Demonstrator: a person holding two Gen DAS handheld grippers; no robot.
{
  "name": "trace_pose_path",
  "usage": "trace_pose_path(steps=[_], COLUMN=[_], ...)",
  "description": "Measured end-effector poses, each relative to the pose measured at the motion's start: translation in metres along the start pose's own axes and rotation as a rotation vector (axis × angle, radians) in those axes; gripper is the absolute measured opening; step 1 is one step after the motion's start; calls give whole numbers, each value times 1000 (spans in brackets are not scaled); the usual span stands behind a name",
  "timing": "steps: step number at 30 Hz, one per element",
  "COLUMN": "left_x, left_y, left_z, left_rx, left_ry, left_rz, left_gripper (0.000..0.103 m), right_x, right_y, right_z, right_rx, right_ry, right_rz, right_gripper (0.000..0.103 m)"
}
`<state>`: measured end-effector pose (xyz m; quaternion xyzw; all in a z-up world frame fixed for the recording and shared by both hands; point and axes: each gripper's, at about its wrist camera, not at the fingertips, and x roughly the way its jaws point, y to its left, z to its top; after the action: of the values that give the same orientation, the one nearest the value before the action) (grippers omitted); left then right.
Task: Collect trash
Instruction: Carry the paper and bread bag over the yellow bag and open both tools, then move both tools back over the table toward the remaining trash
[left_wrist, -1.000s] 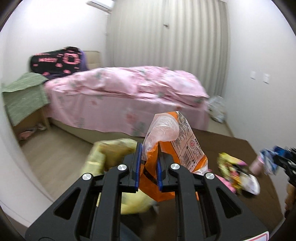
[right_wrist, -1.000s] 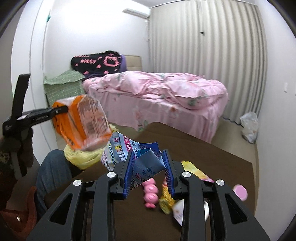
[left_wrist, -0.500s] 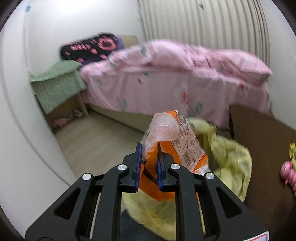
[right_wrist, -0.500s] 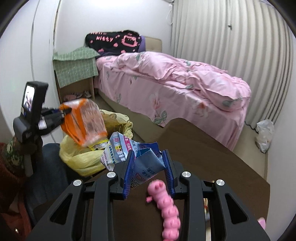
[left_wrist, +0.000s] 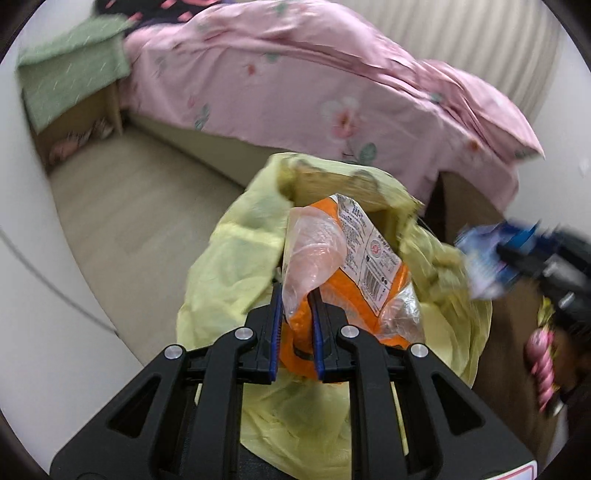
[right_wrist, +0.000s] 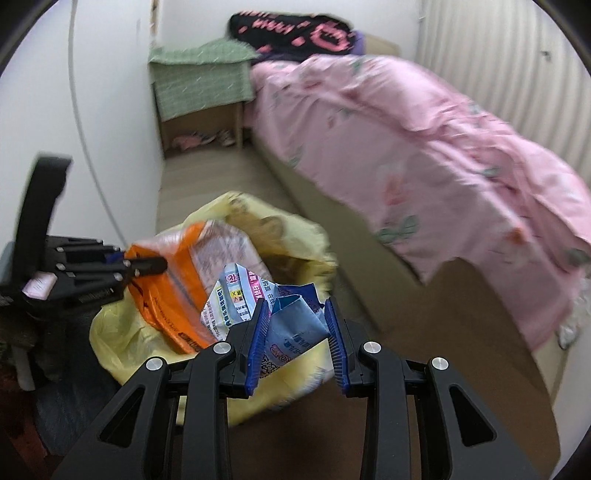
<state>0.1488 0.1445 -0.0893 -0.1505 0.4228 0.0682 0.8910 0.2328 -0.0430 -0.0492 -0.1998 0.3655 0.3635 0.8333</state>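
My left gripper (left_wrist: 295, 295) is shut on an orange and clear snack wrapper (left_wrist: 354, 273) and holds it over the open mouth of a yellow trash bag (left_wrist: 236, 258). My right gripper (right_wrist: 295, 314) is shut on a crumpled blue and white wrapper (right_wrist: 291, 325), just above the same yellow bag (right_wrist: 122, 339). In the right wrist view the left gripper (right_wrist: 147, 264) and the orange wrapper (right_wrist: 184, 280) sit at the bag's left side. In the left wrist view the right gripper (left_wrist: 517, 254) enters from the right with the blue wrapper (left_wrist: 480, 258).
A brown table (right_wrist: 424, 387) lies beside the bag, with a pink caterpillar toy (left_wrist: 541, 365) on it. A bed with a pink duvet (right_wrist: 424, 147) is behind. A nightstand under a green cloth (right_wrist: 199, 81) stands by the wall. Beige floor (left_wrist: 129, 206) lies to the left.
Both grippers have moved left and tilted down from over the table to over the yellow bag, each still holding its wrapper. The bag now fills the middle of both views.
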Motion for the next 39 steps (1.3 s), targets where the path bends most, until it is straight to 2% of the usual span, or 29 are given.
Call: trace_pose_path(steps=[5,7,9,10,12,15,19,22,27,32,36,39], left_x=[8,10,10,8,4,-8,-26,-33,-42,-64,-75,-80], left_y=[0,5,16,19,21,24,23,11,-15,-65,-111,-146], left_z=[0,2,2,2,2,1,1,-3,-9,-15,-24,-33], left_rx=[-5,-43,-107,-126,-135,-149,-146,-107,-70,56,142,216], left_ry=[18,22,23,12,-12,-76,-148,-130,-123,-176,-166,-145], left_rz=[-16,-42,-83,-107,-123,-160,-159,-128,-129,-150,-208,-252], left_gripper=[14,20,36,38,46,51,55,56,56,58,59,59], right_x=[41,52,56,56,52,37,1,-31,-88,-137,-182,-209], right_y=[7,6,6,7,8,3,-10,-20,-45,-69,-87,-95], right_z=[7,7,2,0,-5,-11,-19,-31,-69,-118,-165,-202], right_rx=[14,29,32,28,15,41,91,114,189,280,354,420], right_ry=[46,64,82,84,77,53,-1,-36,-81,-120,-167,-203], right_rz=[63,93,117,119,114,111,90,48,-72,-170,-251,-236], right_gripper=[32,36,43,47,47,51,54,54,54,54,59,59])
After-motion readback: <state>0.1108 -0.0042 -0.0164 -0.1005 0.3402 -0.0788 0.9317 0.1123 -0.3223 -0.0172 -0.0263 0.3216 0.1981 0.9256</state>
